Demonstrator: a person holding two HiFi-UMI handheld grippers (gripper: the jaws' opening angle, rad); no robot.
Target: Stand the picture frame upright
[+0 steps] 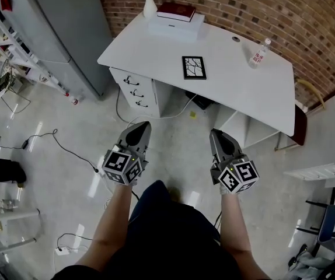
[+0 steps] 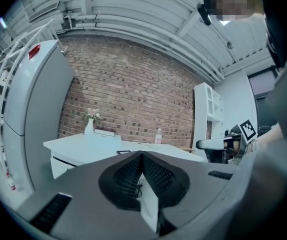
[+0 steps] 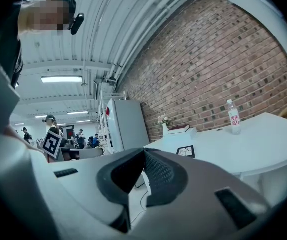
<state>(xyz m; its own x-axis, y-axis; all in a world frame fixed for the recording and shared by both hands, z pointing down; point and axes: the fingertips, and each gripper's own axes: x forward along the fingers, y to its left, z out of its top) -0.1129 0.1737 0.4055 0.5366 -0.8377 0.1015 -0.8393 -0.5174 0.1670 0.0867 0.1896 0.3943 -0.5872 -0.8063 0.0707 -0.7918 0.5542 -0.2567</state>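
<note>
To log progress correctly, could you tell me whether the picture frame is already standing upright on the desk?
No, the picture frame lies flat, face up, on the white desk.

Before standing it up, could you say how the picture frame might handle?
The frame looks thin and flat, so probably stiff and light. Lying on the smooth desk, it may slide when pushed. Upright, it could tip easily.

Rough brick wall [image 1: 226, 4], smooth matt white desk [image 1: 243, 80], glossy floor [image 1: 51, 174].
</note>
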